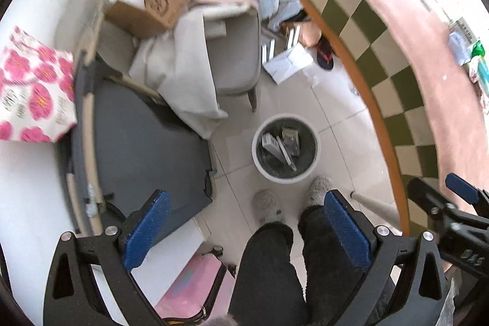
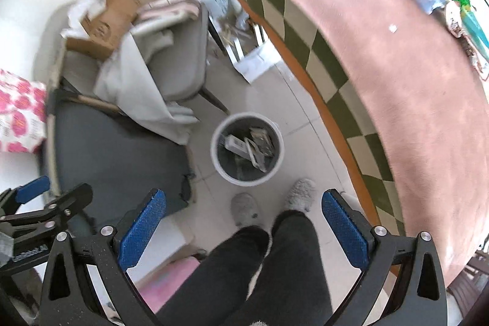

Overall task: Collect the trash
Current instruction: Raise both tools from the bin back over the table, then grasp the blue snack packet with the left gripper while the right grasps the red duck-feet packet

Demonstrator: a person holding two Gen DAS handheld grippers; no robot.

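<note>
A round white trash bin (image 1: 285,177) stands on the tiled floor and holds several flat cartons; it also shows in the right wrist view (image 2: 247,180). My left gripper (image 1: 247,231) is open and empty, held high above the floor, short of the bin. My right gripper (image 2: 244,231) is open and empty at the same height; it also shows at the right of the left wrist view (image 1: 440,197). Wrappers and packets (image 2: 464,17) lie on the pink table (image 2: 382,57) at the far right.
The person's legs and grey slippers (image 1: 266,206) stand just before the bin. A grey chair (image 1: 235,57) piled with cloth and a cardboard box (image 1: 159,5) is beyond. A dark mat (image 1: 143,142) lies at left. Papers (image 1: 287,63) lie under the checked table edge (image 1: 382,75).
</note>
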